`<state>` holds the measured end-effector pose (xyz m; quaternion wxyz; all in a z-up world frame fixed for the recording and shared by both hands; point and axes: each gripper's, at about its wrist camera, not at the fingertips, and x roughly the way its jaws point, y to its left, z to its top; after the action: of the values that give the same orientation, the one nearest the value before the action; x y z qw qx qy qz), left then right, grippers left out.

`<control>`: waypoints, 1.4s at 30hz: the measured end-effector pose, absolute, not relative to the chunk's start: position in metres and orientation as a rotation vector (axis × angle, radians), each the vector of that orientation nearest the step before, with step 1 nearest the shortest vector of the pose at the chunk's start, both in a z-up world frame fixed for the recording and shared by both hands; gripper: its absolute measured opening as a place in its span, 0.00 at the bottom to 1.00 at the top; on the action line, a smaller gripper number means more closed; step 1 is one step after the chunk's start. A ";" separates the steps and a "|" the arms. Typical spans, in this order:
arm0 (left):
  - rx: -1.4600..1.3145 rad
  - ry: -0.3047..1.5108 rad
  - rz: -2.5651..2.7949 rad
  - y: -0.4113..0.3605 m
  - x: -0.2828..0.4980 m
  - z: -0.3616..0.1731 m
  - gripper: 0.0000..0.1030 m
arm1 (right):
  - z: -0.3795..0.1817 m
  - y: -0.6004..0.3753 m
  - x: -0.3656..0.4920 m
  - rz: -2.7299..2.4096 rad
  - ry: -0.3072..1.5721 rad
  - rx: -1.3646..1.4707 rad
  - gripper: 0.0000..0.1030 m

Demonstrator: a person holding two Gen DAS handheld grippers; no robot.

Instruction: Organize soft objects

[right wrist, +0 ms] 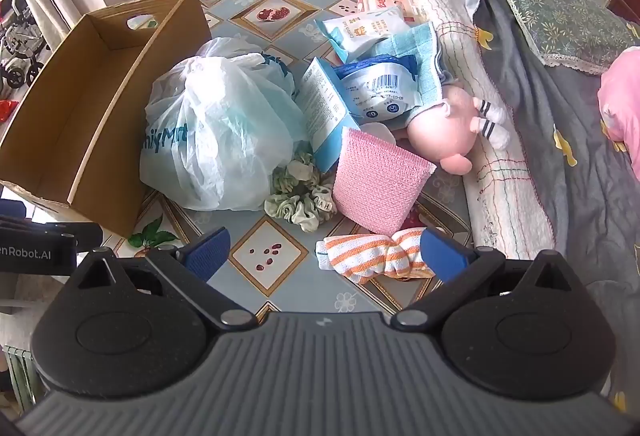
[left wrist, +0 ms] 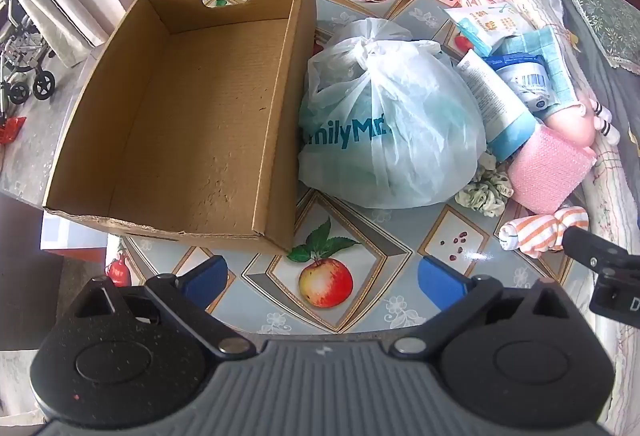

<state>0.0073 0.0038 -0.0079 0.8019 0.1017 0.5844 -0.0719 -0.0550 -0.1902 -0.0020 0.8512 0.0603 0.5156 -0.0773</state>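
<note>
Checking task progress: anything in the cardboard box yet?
No. In the left wrist view the cardboard box shows only bare floor, and the tied plastic bag sits outside beside it.

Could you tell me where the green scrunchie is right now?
The green scrunchie lies on the table, between the white plastic bag and the pink pad, right of the cardboard box.

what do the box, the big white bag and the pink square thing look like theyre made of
Box: brown corrugated cardboard, matte, with a ragged torn front edge.
White bag: thin plastic film, translucent, crinkled, knotted on top.
Pink square: probably a woven or knitted cloth pad, judging by its fine ribbed texture; possibly a sponge.
</note>
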 end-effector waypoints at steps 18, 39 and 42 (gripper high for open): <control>0.219 1.254 -0.169 0.000 0.007 -0.011 0.99 | -0.006 -0.189 -0.053 -0.157 1.069 0.141 0.99; 0.210 1.264 -0.169 0.006 0.011 -0.014 0.99 | -0.014 -0.184 -0.048 -0.175 1.084 0.112 0.99; 0.213 1.264 -0.173 0.005 0.013 -0.015 0.99 | -0.012 -0.185 -0.046 -0.222 1.099 0.040 0.99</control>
<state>0.0125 0.0054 -0.0147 0.7981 0.0994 0.5888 -0.0806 -0.0463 -0.1849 -0.0122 0.8468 0.0188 0.5211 -0.1050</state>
